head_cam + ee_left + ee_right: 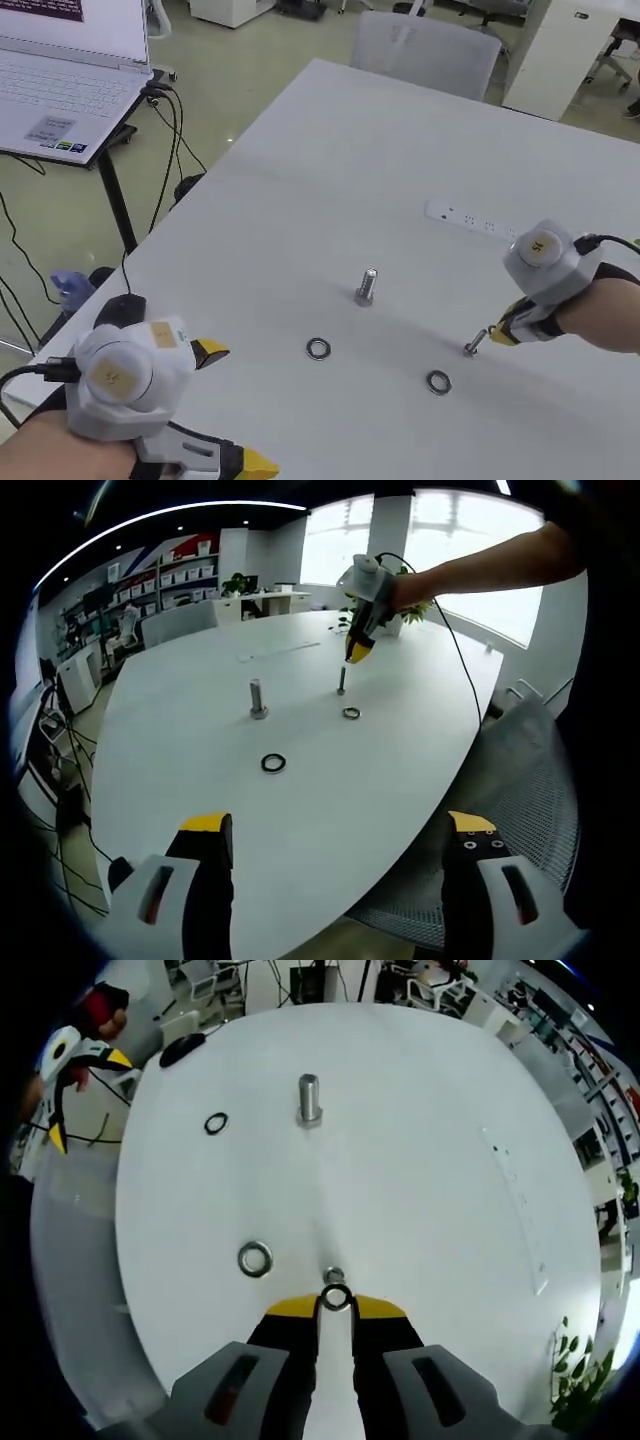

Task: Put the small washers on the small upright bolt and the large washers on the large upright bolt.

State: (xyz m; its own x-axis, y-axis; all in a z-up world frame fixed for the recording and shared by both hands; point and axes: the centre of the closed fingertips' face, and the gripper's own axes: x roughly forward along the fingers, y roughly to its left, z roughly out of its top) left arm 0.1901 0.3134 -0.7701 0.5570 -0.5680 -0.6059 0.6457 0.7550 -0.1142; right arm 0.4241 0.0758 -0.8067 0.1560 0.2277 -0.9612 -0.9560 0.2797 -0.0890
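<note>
White table [300,180]: right hand-held gripper [335,1307] pinches a washer [335,1298] just short of the small bolt [333,1276]; left hand-held gripper [335,828] open, farther.

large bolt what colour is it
The large bolt is silver-grey metal, clearest in the right gripper view.

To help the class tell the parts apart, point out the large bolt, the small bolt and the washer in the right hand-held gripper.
large bolt [366,287]: head view, threaded shaft.
small bolt [473,345]: head view, its shaft.
washer [324,1299]: right gripper view, left rim of the ring.
</note>
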